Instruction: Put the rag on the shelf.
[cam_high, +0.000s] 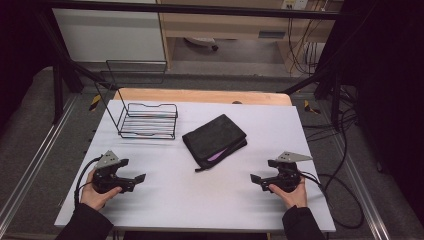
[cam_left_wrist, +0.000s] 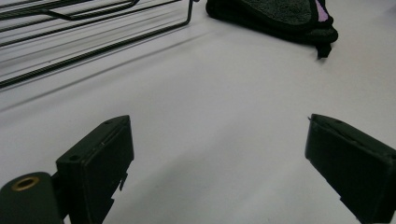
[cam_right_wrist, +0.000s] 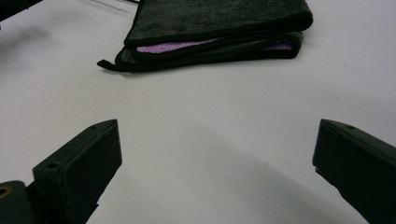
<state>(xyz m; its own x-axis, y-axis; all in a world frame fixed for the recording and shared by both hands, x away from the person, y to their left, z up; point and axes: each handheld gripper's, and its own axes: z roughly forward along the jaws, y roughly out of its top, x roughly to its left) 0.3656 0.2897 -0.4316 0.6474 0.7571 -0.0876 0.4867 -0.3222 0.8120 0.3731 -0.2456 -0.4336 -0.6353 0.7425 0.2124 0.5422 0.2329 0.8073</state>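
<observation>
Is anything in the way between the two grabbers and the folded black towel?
Nothing visible. Only bare white table lies between the open left gripper, the open right gripper and the folded black towel with purple lining. The black wire rack stands off to the towel's left.

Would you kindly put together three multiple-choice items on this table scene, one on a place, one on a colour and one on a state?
1. Where does the black wire rack stand relative to the folded black cloth in the high view?
A. To its left
B. On top of it
C. To its right

2. What colour shows between the cloth's folded layers?
A. Yellow
B. Purple
C. Red

3. How do the jaws of the left gripper and right gripper stand?
A. Both shut on the cloth
B. Both open, holding nothing
C. One shut on the rack

Answers:
1. A: the rack sits toward the left far part of the white table, apart from the cloth.
2. B: a purple strip shows along the cloth's edge in the right gripper view.
3. B: each gripper view shows bare table between the spread jaws.
</observation>
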